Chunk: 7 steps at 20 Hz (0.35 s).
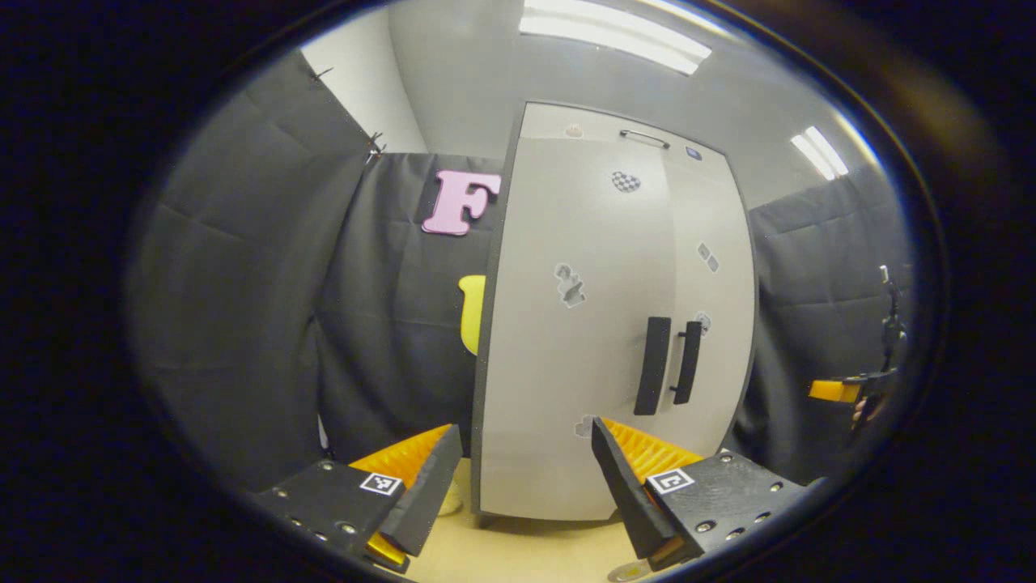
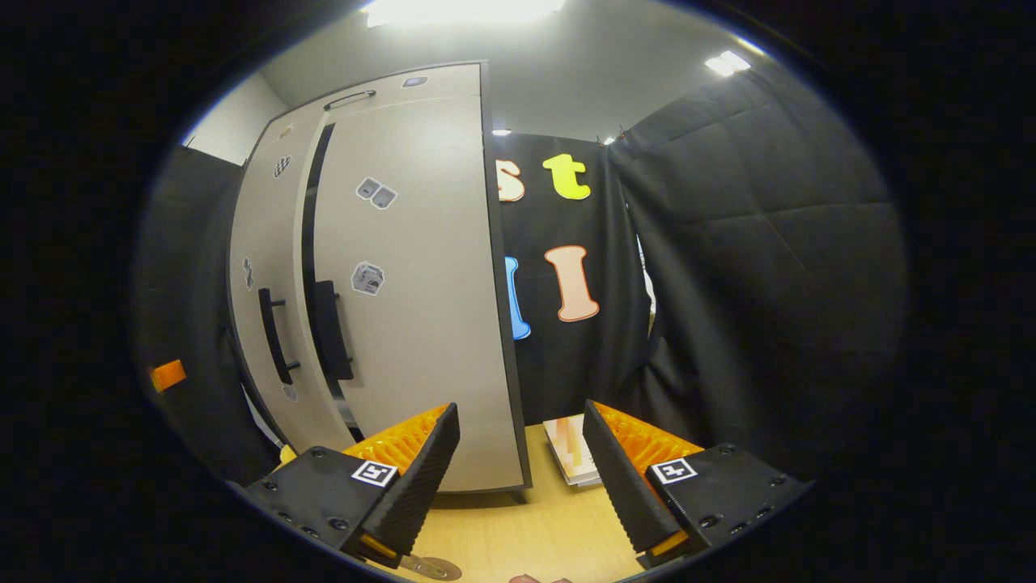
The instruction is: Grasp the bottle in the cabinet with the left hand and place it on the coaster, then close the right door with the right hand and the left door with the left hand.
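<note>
The cabinet (image 1: 615, 324) stands on the wooden surface (image 2: 526, 518) with both doors nearly shut. A thin dark gap between the doors shows in the right gripper view. The bottle cannot be seen, so it is probably still inside and the task looks barely started. The left gripper (image 1: 526, 478) and the right gripper (image 2: 522, 470) are both apart and hold nothing. The small stickers on the doors are too small to read.

black cloth walls (image 1: 243, 283), ceiling lights (image 1: 615, 36)
</note>
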Available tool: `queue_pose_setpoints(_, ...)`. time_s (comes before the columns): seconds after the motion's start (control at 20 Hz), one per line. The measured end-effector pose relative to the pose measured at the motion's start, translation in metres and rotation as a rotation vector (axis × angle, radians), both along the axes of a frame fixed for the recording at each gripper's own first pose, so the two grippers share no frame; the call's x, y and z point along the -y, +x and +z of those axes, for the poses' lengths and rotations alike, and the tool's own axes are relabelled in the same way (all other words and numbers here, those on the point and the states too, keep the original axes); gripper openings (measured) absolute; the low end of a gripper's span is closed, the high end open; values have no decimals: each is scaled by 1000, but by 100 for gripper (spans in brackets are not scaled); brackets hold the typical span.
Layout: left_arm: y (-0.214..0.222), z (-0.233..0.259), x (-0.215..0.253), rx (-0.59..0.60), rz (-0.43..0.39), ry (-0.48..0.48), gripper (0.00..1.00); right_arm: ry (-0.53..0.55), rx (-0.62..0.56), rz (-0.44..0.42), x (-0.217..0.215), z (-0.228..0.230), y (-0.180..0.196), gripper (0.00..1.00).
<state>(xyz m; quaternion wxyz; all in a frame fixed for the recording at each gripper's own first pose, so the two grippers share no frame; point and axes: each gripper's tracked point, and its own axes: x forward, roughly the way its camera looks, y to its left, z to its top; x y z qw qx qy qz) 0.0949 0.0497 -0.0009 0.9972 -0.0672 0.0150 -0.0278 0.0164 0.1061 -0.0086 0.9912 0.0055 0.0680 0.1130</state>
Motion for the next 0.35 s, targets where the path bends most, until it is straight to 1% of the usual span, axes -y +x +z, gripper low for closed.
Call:
queue_pose_setpoints(0.1, 4, -3, 2, 10, -12, 23, 99, -5, 10, -12, -3, 3, 0, 98)
queue_pose_setpoints(0.2, 8, -8, 4, 5, -12, 55, 99, -46, 20, -41, 0, 3, 0, 98)
queue_pose_setpoints(0.35, 7, -12, 7, 5, -15, 71, 99, -83, 32, -45, -2, 6, 0, 98)
